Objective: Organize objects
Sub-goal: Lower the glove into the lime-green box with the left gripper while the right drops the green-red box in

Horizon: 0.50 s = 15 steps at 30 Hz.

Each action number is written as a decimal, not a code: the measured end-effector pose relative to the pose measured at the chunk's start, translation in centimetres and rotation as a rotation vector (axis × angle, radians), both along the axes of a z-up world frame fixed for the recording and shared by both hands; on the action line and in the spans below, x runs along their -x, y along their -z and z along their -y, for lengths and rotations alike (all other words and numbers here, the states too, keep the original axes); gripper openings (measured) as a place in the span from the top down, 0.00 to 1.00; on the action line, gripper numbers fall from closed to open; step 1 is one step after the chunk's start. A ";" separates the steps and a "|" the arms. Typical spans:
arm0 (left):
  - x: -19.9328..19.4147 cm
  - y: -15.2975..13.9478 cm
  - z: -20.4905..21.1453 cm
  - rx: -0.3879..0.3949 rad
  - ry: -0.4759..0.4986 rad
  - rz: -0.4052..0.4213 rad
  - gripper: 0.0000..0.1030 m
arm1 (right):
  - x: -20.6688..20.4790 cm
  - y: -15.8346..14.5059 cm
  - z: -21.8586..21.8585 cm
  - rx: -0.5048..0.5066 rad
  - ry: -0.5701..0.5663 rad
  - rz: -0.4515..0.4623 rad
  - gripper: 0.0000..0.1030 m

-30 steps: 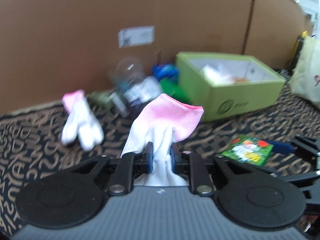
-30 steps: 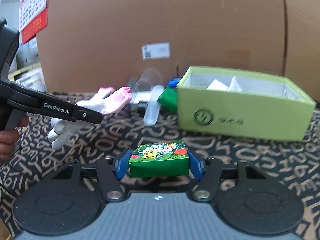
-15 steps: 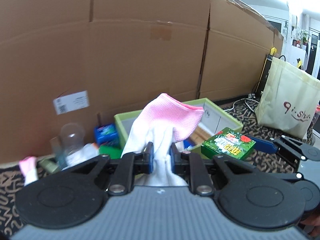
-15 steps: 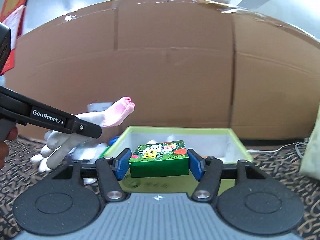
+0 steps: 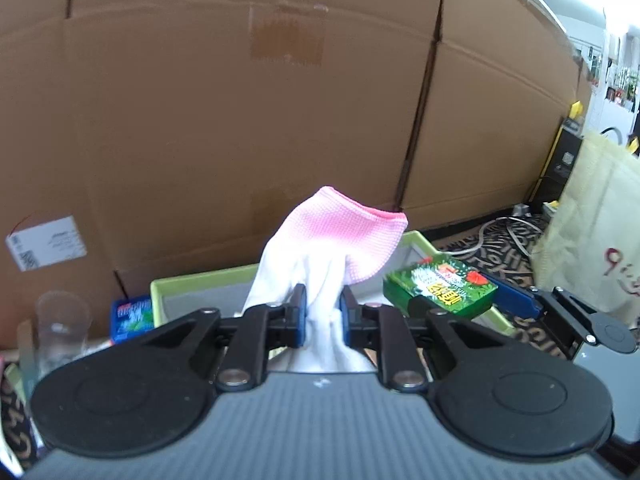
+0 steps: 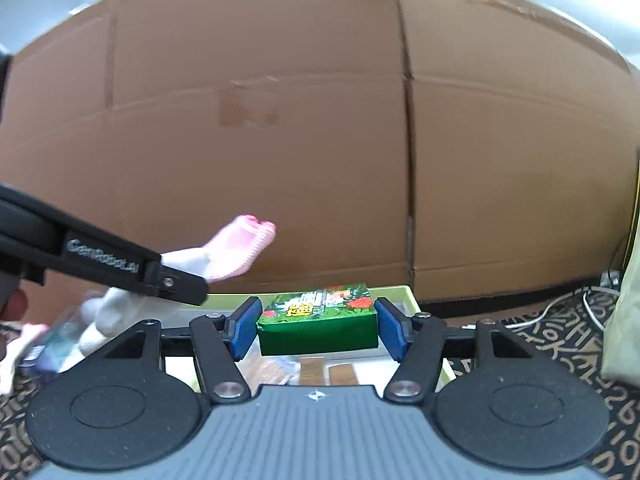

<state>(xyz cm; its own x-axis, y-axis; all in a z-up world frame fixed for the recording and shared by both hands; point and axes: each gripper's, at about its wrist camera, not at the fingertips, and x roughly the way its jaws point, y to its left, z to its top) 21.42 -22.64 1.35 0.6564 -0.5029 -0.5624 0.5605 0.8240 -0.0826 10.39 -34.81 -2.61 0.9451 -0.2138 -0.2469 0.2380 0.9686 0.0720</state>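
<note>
My left gripper [image 5: 322, 314] is shut on a white glove with a pink cuff [image 5: 340, 236] and holds it in the air above the lime-green box [image 5: 192, 284]. The glove also shows in the right wrist view [image 6: 236, 248]. My right gripper [image 6: 316, 326] is shut on a small green floral box [image 6: 318, 322], held over the lime-green box [image 6: 412, 300]. The floral box also shows in the left wrist view [image 5: 440, 288], right of the glove. Paper packets lie inside the green box.
A tall cardboard wall [image 5: 240, 120] stands right behind the box. A clear plastic cup [image 5: 60, 328] and a blue packet [image 5: 132, 318] sit left of the box. A cream tote bag [image 5: 592, 240] and cables [image 5: 500, 232] are at the right on the patterned cloth.
Both grippers have risen and moved forward over the lime-green box, still holding the glove and the floral box. The second glove on the cloth has dropped out of the left view.
</note>
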 end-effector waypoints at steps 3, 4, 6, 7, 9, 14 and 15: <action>-1.2 2.0 0.2 -0.014 -0.018 -0.008 0.17 | -1.8 1.9 1.1 -0.013 0.025 -0.079 0.30; -1.2 2.7 -0.1 -0.011 -0.053 -0.002 0.03 | -1.8 2.5 1.3 -0.021 0.038 -0.096 0.29; -0.6 3.6 -1.2 0.015 -0.090 0.035 0.02 | -0.7 3.2 1.4 -0.025 0.050 -0.060 0.26; -0.4 3.9 -1.6 0.018 -0.085 0.042 0.00 | 0.0 3.4 1.3 -0.026 0.058 -0.035 0.21; 0.0 4.3 -2.2 0.013 -0.089 0.045 0.00 | 1.1 3.7 1.2 -0.034 0.084 0.004 0.19; 1.6 4.2 -3.3 0.016 -0.095 0.023 0.00 | 3.1 3.2 -0.2 -0.071 0.089 0.045 0.17; 1.9 4.0 -3.7 0.022 -0.097 0.018 0.00 | 3.1 2.8 -0.2 -0.075 0.079 0.047 0.17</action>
